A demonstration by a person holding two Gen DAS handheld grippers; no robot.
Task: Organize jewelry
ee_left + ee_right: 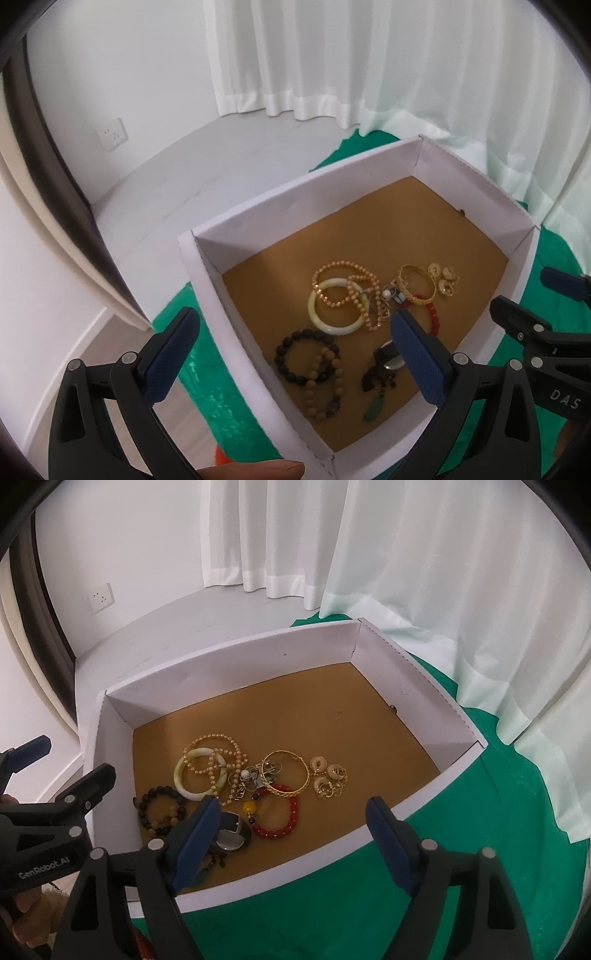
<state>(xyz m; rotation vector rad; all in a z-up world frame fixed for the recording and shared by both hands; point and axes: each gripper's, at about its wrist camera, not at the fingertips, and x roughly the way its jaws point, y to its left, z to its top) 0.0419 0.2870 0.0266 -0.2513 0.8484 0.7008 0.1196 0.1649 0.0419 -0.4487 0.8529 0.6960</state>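
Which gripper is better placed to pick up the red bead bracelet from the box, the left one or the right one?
Probably the right. The right gripper hangs open with the red bead bracelet lying straight between its fingers. The left gripper is also open, but it faces the dark bead bracelet nearer the left wall of the box.

White box (229, 664) — brown floor, green cloth (424, 849) beneath

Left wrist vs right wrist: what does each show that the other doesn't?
Left wrist only: a green pendant near the box's front wall and a fingertip at the bottom edge.
Right wrist only: the red bead bracelet whole, with its yellow bead.
Both: white box, jade bangle, gold bangle, both grippers open.
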